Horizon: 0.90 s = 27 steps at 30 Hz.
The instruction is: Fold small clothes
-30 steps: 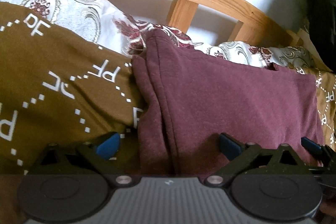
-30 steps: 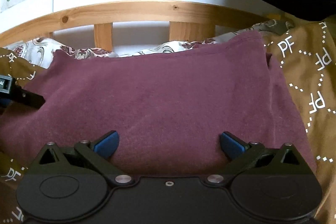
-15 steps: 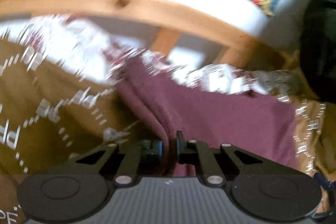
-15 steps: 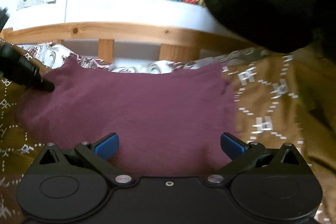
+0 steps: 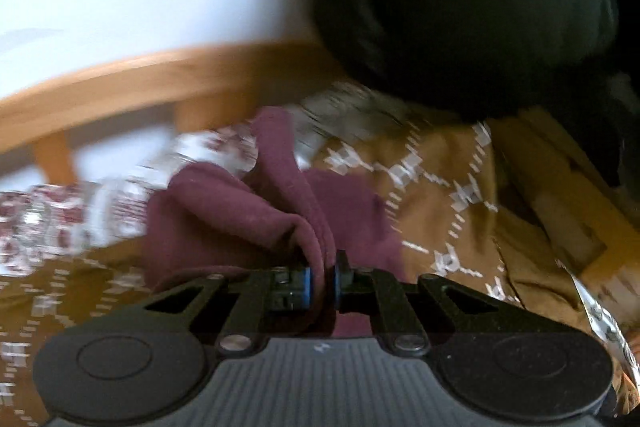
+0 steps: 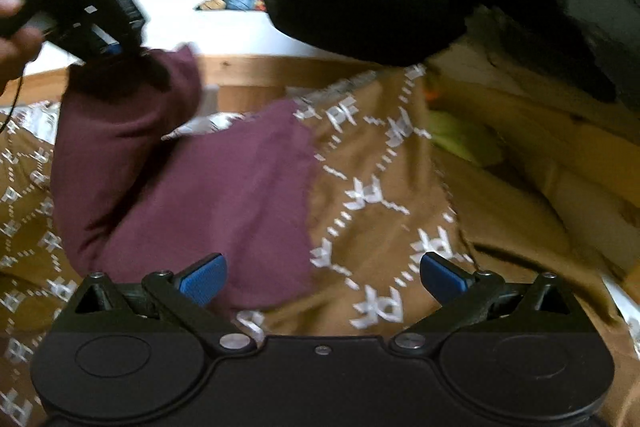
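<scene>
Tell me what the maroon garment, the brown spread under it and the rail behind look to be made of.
Maroon garment: soft matte knit, probably cotton jersey or fleece; it drapes in thick rounded folds. Brown bedspread: thin woven or printed cloth, matte, with a white PF pattern. Bed rail: light varnished wood, likely pine; a knot shows.

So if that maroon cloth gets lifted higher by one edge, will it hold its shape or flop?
Probably flop: the maroon cloth already droops from the left tongs. It looks light, since one pinch raises that side. Likely grippy rather than slippery, given its fuzzy surface.
</scene>
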### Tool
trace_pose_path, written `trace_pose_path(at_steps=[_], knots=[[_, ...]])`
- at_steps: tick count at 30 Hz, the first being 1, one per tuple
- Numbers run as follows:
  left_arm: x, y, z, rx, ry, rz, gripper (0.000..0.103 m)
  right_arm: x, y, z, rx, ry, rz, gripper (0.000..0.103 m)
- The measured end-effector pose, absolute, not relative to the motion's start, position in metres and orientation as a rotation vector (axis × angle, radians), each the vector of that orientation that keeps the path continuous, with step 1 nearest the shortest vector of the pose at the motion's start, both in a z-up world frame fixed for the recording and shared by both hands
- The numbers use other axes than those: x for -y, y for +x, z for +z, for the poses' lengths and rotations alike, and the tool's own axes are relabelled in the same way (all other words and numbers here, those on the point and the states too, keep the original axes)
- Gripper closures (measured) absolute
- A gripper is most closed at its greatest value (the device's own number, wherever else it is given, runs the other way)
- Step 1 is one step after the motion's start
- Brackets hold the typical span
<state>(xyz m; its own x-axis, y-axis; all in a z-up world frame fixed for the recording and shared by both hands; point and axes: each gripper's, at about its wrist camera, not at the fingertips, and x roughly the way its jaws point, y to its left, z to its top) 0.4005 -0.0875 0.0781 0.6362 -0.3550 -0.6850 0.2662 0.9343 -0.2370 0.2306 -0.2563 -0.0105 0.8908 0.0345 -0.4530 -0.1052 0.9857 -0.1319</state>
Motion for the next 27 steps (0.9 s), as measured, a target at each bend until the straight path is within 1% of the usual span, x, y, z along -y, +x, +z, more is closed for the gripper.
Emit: trace_pose_path(at_steps=[4, 10, 12, 13, 14, 15, 16, 17, 18, 21, 27], knots=[[0.136, 0.392, 0.056, -0.825, -0.043, -0.362, 0.093, 0.276, 0.225, -0.019, -0.496, -0.157, 0.041, 0.001], [0.158, 0.375, 0.039, -0.786, 0.052, -0.329, 0.092, 0.298, 0.219, -0.023, -0.511, -0.133, -0.016, 0.001], [0.155, 0.374, 0.042, -0.781, 0.055, -0.332, 0.088, 0.301, 0.220, -0.023, -0.515, -0.138, -0.025, 0.001], [0.152, 0.372, 0.045, -0.781, 0.042, -0.343, 0.084, 0.301, 0.220, -0.024, -0.513, -0.141, -0.029, 0.001], [0.149, 0.371, 0.048, -0.778, 0.021, -0.354, 0.070, 0.302, 0.219, -0.024, -0.509, -0.139, -0.035, 0.001], [0.145, 0.369, 0.051, -0.772, -0.007, -0.376, 0.046, 0.301, 0.220, -0.023, -0.507, -0.132, -0.041, 0.001], [0.140, 0.364, 0.055, -0.759, -0.034, -0.426, 0.034, 0.301, 0.221, -0.023, -0.508, -0.125, -0.045, 0.001], [0.135, 0.358, 0.059, -0.737, -0.052, -0.472, 0.015, 0.300, 0.222, -0.023, -0.508, -0.120, -0.049, 0.001], [0.132, 0.354, 0.062, -0.715, -0.064, -0.495, 0.009, 0.298, 0.223, -0.022, -0.506, -0.116, -0.050, 0.001], [0.118, 0.338, 0.070, -0.670, -0.085, -0.546, 0.007, 0.291, 0.229, -0.021, -0.503, -0.103, -0.041, 0.001], [0.082, 0.312, 0.087, -0.676, -0.183, -0.633, 0.001, 0.280, 0.234, -0.023, -0.505, -0.085, -0.040, 0.001]])
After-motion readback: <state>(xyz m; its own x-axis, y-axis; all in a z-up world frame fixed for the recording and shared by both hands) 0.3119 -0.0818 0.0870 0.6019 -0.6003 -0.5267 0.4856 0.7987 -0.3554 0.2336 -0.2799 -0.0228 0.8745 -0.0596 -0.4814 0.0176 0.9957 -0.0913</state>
